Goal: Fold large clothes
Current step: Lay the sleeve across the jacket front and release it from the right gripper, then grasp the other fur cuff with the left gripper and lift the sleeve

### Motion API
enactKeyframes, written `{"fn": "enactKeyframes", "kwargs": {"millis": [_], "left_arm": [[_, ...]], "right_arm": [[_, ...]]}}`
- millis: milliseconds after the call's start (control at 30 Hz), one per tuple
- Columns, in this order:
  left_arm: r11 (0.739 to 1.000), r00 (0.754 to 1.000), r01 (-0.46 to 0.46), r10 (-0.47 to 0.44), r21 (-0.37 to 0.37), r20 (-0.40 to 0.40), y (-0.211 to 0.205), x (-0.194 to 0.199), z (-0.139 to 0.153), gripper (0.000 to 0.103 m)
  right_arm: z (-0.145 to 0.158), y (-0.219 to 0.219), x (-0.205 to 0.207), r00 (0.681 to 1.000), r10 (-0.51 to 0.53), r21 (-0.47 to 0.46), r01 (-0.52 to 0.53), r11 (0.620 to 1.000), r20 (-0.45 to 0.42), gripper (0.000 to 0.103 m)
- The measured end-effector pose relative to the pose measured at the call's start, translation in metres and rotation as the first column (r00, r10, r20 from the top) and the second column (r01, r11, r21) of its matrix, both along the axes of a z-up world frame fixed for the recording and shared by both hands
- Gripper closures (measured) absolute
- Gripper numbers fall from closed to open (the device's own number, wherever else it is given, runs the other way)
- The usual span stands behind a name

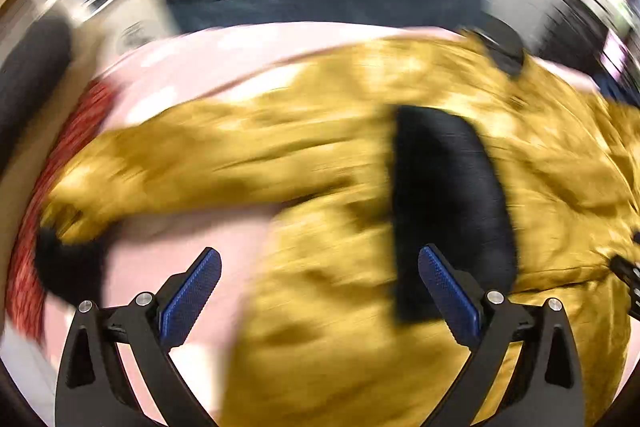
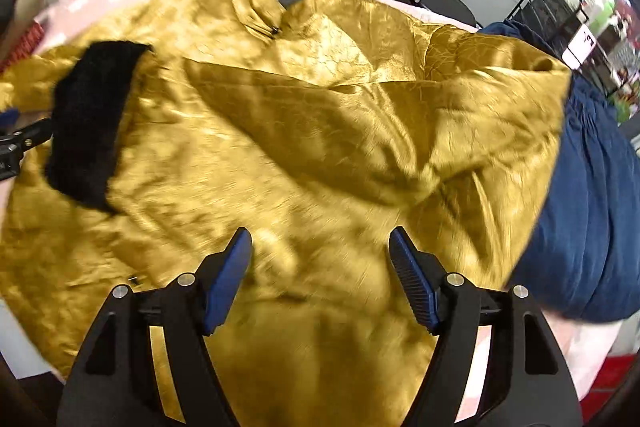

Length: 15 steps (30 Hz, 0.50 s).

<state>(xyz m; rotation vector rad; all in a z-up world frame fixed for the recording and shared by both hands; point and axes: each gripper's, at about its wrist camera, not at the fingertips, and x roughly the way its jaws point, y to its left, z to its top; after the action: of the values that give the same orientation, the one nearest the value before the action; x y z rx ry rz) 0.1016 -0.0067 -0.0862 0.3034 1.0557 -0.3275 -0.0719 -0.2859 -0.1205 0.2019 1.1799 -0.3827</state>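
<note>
My left gripper (image 1: 320, 259) stands wide apart, holding nothing, above the gold garment (image 1: 340, 267); my right gripper (image 2: 320, 239) is likewise spread and empty over it; the garment (image 2: 300, 147) lies creased across the pink surface (image 1: 192, 67), a black furry cuff (image 2: 88, 123) folded onto it.

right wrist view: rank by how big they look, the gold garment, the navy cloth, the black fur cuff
1. gold garment, fills most of the view
2. navy cloth, at the right edge, partly cut off by the frame
3. black fur cuff, smallest

The fisheye lens distorts the edges, so this ranks apparent size only.
</note>
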Motion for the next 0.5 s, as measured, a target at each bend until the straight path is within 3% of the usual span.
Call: {"fn": "enactKeyframes", "kwargs": {"millis": [67,100,200,267,367,467,500], "left_arm": [[0.990,0.990,-0.141,0.141,0.013,0.025,0.055,0.009,0.004,0.009],[0.976,0.976,-0.215,0.214,0.029,0.033,0.082,0.017,0.006,0.015],[0.921,0.922,-0.386,0.386,0.061,0.012,0.165,0.033,0.000,0.031],[0.892,0.892,-0.450,0.451,0.041,-0.019,0.206,0.045,-0.008,0.033],[0.886,0.885,-0.463,0.464,0.015,-0.033,0.233,0.057,-0.012,0.033],[0.902,0.903,-0.430,0.428,-0.046,-0.048,0.235,0.075,-0.016,0.033],[0.906,0.907,-0.420,0.418,-0.047,-0.053,0.234,0.080,-0.019,0.038]], "right_arm": [[0.006,0.009,-0.008,1.000,0.003,0.025,-0.003,1.000,0.018,0.032],[0.009,0.015,-0.013,1.000,0.007,0.034,-0.008,0.999,0.026,0.032],[0.017,0.035,-0.026,0.999,0.017,0.058,-0.018,0.998,0.027,0.032],[0.017,0.041,-0.028,0.999,0.027,0.077,-0.029,0.997,0.027,0.032],[0.013,0.051,-0.027,0.999,0.044,0.084,-0.046,0.995,0.017,0.032],[0.018,0.059,-0.023,0.998,0.063,0.072,-0.064,0.995,0.015,0.032],[0.018,0.059,-0.019,0.998,0.068,0.070,-0.069,0.995,0.013,0.032]]}}
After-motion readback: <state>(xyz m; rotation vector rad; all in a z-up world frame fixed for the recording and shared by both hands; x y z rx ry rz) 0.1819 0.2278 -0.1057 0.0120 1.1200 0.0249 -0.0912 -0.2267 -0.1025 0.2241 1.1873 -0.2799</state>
